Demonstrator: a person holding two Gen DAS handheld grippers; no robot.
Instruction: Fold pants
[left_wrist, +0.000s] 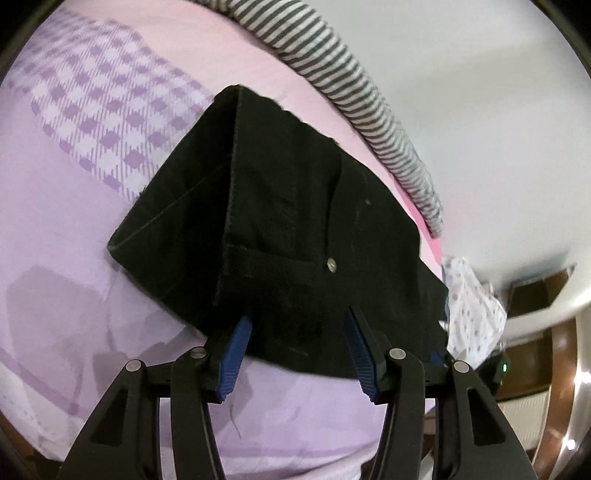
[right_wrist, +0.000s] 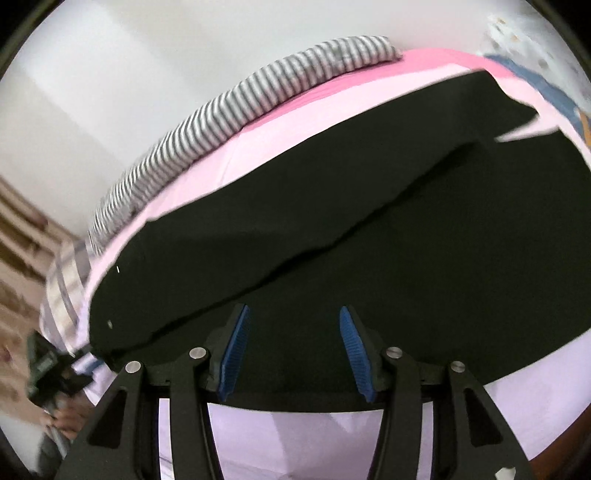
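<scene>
The left tongs (left_wrist: 295, 354) are seen standing apart just over the near edge of the black pants (left_wrist: 280, 221), with no cloth pinched between the blue pads (left_wrist: 232, 362); that edge lies directly ahead of them and a little past the tips. The right tongs (right_wrist: 291, 354) are likewise apart, their pads hovering over dark cloth of the same pants (right_wrist: 332, 236), nothing clamped. From the right wrist view, the long axis of the garment is seen to run from lower left to upper right, a folded layer lying across it with its edge along that line. The left tongs are judged nearer the waist end, where a metal rivet (left_wrist: 331, 264) and stitched seams are visible. The pants lie flat on the lilac bedsheet (left_wrist: 66, 229); beyond them a checked pillow (left_wrist: 103, 110) and a striped bolster (left_wrist: 332, 74) are seen against the wall.
</scene>
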